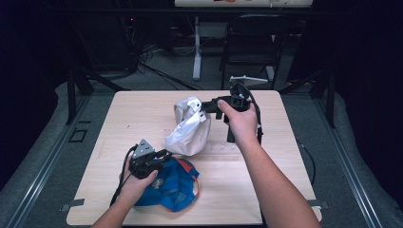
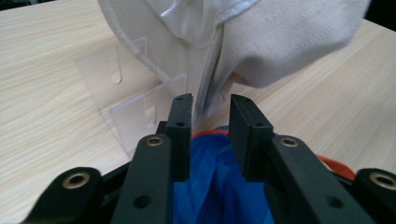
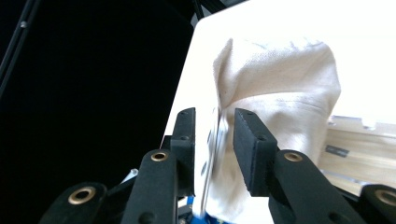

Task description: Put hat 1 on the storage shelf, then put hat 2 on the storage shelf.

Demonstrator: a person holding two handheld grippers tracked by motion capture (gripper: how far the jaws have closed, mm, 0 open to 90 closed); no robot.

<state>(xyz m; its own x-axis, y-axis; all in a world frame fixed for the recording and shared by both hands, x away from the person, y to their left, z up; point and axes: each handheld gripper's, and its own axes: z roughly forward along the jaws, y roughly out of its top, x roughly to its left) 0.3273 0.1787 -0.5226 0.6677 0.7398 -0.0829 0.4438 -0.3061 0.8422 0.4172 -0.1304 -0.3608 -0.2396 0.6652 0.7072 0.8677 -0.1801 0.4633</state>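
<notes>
My right gripper point(image 1: 205, 105) point(image 3: 215, 114) is shut on a white cap point(image 1: 190, 128) point(image 3: 280, 84), pinching its upper rear edge and holding it up over the middle of the table. The cap's lower end hangs down near the tabletop. A blue cap point(image 1: 173, 185) point(image 2: 210, 186) with orange trim lies at the near left. My left gripper point(image 1: 166, 154) point(image 2: 212, 100) sits on its far edge, and bunched blue cloth fills the gap between the jaws. In the left gripper view the white cap point(image 2: 289, 37) hangs just beyond the jaw tips.
A clear acrylic stand point(image 2: 130, 107) point(image 1: 221, 148) rests on the wooden table point(image 1: 142, 109) under and beside the white cap. A black folding chair point(image 1: 252, 42) and cables stand on the floor beyond the far edge.
</notes>
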